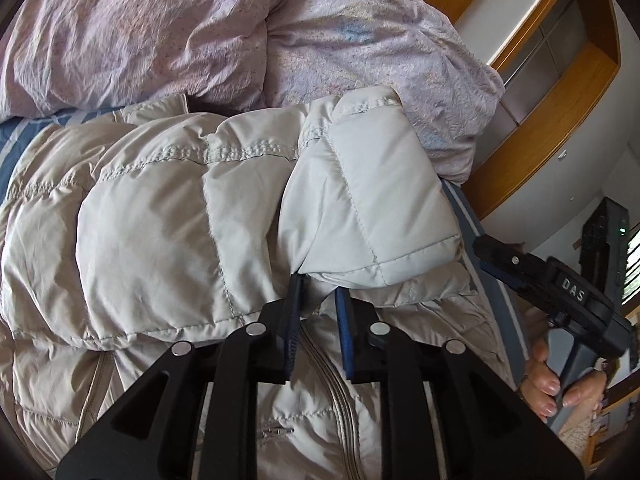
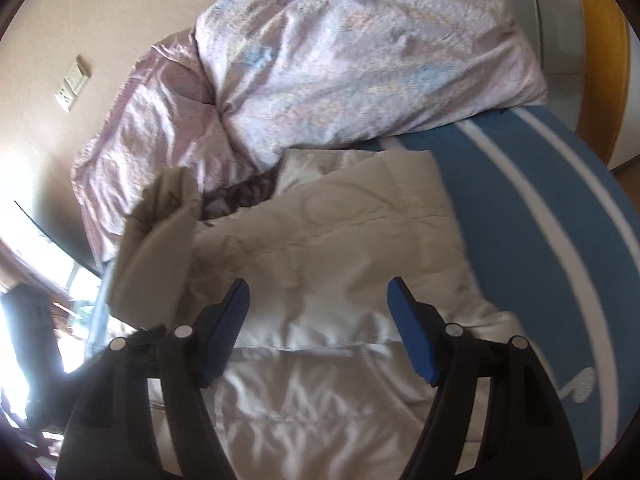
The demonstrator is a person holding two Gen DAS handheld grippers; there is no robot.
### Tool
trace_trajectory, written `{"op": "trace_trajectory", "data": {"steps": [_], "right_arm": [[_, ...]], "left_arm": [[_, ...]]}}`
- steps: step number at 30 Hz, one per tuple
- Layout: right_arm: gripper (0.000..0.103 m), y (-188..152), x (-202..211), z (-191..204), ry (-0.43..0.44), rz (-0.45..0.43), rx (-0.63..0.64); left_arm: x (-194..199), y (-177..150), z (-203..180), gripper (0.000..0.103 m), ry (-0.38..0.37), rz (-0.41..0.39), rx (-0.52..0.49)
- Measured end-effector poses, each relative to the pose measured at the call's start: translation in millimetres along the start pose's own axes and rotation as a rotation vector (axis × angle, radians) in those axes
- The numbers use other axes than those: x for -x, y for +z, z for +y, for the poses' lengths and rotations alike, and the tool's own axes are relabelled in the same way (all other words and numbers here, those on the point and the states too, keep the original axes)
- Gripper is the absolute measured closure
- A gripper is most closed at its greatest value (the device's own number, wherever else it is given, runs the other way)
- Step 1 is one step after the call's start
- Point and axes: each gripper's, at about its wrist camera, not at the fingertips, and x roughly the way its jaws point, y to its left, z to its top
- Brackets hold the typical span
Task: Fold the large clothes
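Note:
A pale grey-beige puffer jacket (image 1: 160, 240) lies spread on the bed, its zipper (image 1: 336, 400) running toward the camera. One sleeve (image 1: 372, 208) is folded across the body, its cuff end lying just beyond my left gripper (image 1: 319, 286). The left jaws stand a narrow gap apart at the cuff's lower edge, and the pads do not press on the fabric. In the right wrist view the jacket (image 2: 320, 240) lies below my right gripper (image 2: 318, 286), which hovers wide open and holds nothing. The folded sleeve (image 2: 156, 248) shows at the left, blurred.
A crumpled lilac duvet (image 1: 200, 32) (image 2: 360, 60) is piled behind the jacket. The blue sheet with white stripes (image 2: 540, 220) shows to the right. A wooden frame (image 1: 560, 120) borders the bed. A hand (image 1: 552, 384) grips the other gripper's handle at the right edge.

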Motion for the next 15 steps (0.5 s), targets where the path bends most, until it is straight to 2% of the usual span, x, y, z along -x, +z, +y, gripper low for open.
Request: {"op": "trace_trajectory", "data": {"steps": [1,2,3,4,5,8,10,12,13,15], "right_arm": [[0.031,0.8,-1.4,2.0,0.017,0.009,-0.005],[0.031,1.6,-3.9,4.3,0.036,0.021,-0.008],[0.031,2.2,-6.8,7.1,0.055,0.034,-0.012],[0.031,2.0,-8.7,8.8,0.067,0.045,-0.015],[0.031,2.1,-11.5,11.0,0.084,0.058,-0.02],[0.031,2.4,-22.7,16.5,0.145,0.118,-0.043],[0.031,2.8,-31.4,19.7,0.164,0.149,-0.054],[0.033,3.5,-41.2,23.5,0.16,0.17,-0.054],[0.037,3.7,-45.6,24.4,0.164,0.182,-0.053],[0.04,4.4,-56.1,26.0,0.173,0.209,-0.06]], "left_arm": [[3.7,-1.3,3.7,0.073,-0.023,0.0,0.016],[9.0,-2.8,7.5,0.053,-0.042,-0.009,0.032],[16.9,-4.4,11.3,0.025,-0.049,-0.041,0.048],[26.9,-5.8,14.6,0.015,-0.058,-0.089,0.058],[36.0,-7.0,17.2,0.01,-0.063,-0.13,0.061],[62.4,-8.1,27.0,0.01,-0.077,-0.181,0.068],[80.1,-11.8,36.0,0.01,-0.047,-0.212,0.072],[94.2,-16.6,48.1,0.01,0.007,-0.234,0.068],[102.4,-21.4,56.6,0.01,0.04,-0.244,0.065],[116.3,-32.6,74.0,0.01,0.124,-0.25,0.06]]}}
